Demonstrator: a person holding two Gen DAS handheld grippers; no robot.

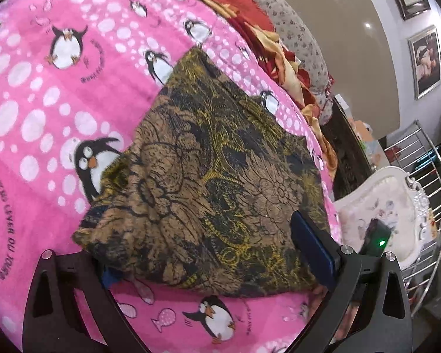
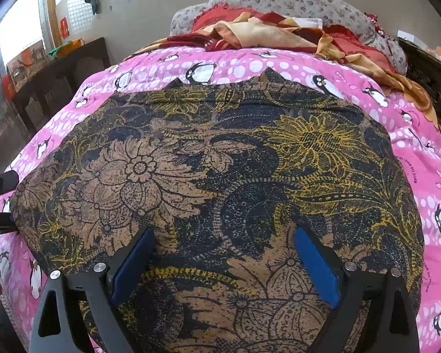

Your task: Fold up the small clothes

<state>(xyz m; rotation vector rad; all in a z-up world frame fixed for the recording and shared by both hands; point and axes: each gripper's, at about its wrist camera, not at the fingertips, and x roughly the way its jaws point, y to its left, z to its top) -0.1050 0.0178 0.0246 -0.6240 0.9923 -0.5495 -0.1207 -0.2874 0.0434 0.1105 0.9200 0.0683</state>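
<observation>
A brown, black and yellow floral garment lies spread flat on the pink penguin blanket. My left gripper is open, its fingers straddling the garment's near edge; the left pad is hidden under the cloth. In the right wrist view the same garment fills the middle. My right gripper is open just above it, blue pads apart and holding nothing. The left gripper's tips show at the garment's left edge.
A heap of red and orange cloth and a floral cushion lie at the far end of the bed. A white ornate chair and a metal rack stand to the right. Dark wooden furniture stands at the left.
</observation>
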